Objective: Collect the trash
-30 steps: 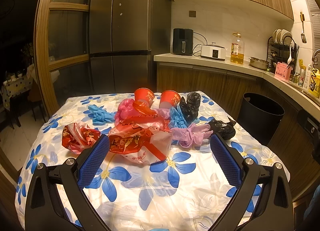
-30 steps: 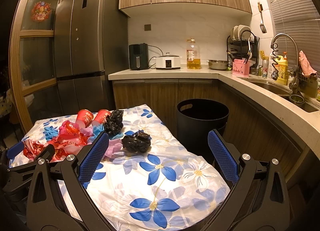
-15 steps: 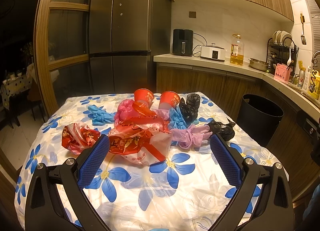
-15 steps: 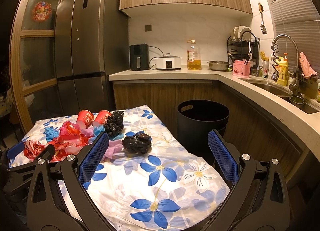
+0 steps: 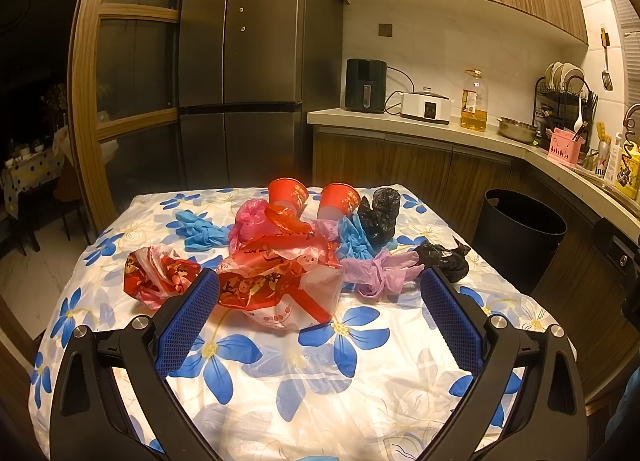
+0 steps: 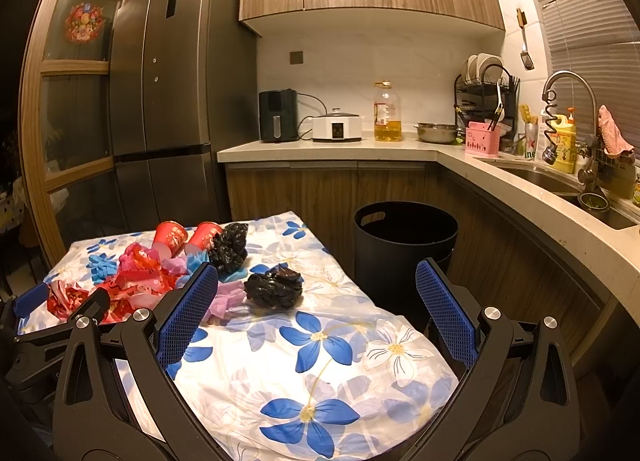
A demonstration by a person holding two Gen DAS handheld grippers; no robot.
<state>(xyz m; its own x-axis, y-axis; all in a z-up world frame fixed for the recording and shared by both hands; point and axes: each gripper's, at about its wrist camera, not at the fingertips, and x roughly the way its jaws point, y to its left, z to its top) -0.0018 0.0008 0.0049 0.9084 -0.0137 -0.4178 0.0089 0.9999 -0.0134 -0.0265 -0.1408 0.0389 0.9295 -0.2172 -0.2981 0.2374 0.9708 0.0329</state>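
Hardly moved since a second ago. Both tools wide open, holding nothing: left tool, right tool. Crumpled black plastic bag on flowery tabletop, just ahead-left of right tool, nearer it; round black bin far right.

Only partial letters "ine" on a can by the sink.

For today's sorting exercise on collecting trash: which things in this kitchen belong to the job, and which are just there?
Belongs to the job:
- red paper cups
- red-and-white plastic bag
- blue gloves
- purple glove
- crumpled black bag
- black bin

Just there:
- fridge
- air fryer
- oil bottle
- dish rack
- floral tablecloth
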